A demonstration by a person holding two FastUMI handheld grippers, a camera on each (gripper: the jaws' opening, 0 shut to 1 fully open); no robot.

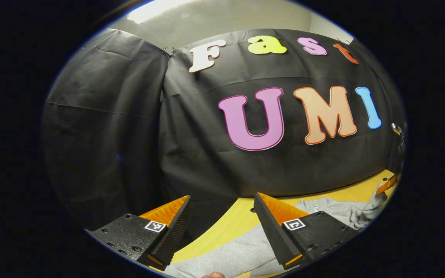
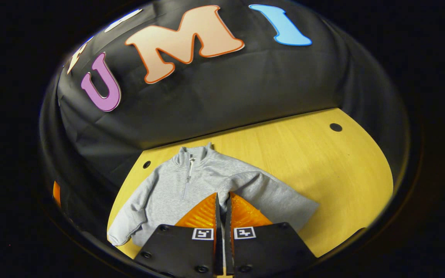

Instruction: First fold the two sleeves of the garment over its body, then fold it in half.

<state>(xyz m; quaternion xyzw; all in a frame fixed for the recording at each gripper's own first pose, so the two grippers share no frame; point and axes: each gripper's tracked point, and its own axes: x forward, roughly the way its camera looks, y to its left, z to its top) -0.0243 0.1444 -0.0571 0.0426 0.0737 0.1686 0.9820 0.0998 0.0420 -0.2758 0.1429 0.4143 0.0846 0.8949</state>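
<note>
A grey quarter-zip sweatshirt (image 2: pixel 168 193) lies flat on the yellow table (image 2: pixel 323 166), collar (image 2: pixel 193 152) towards the black wall. In the right gripper view its sleeve (image 2: pixel 253 181) on the right is bent in from the shoulder, and the cuff end sits between the tips of my right gripper (image 2: pixel 223 194), which is shut on it. The other sleeve (image 2: pixel 129 220) lies stretched out along the body. My left gripper (image 1: pixel 222 197) hovers open above the table edge and holds nothing. Grey fabric (image 1: pixel 226 255) of the sweatshirt lies below its fingers.
The black cloth wall (image 2: pixel 245 96) rises right behind the table. Small round holes (image 2: pixel 335 127) dot the tabletop. Bare wood spreads right of the sweatshirt. In the left gripper view, raised grey cloth (image 1: pixel 365 210) and an orange part (image 1: pixel 385 184) sit at the far right.
</note>
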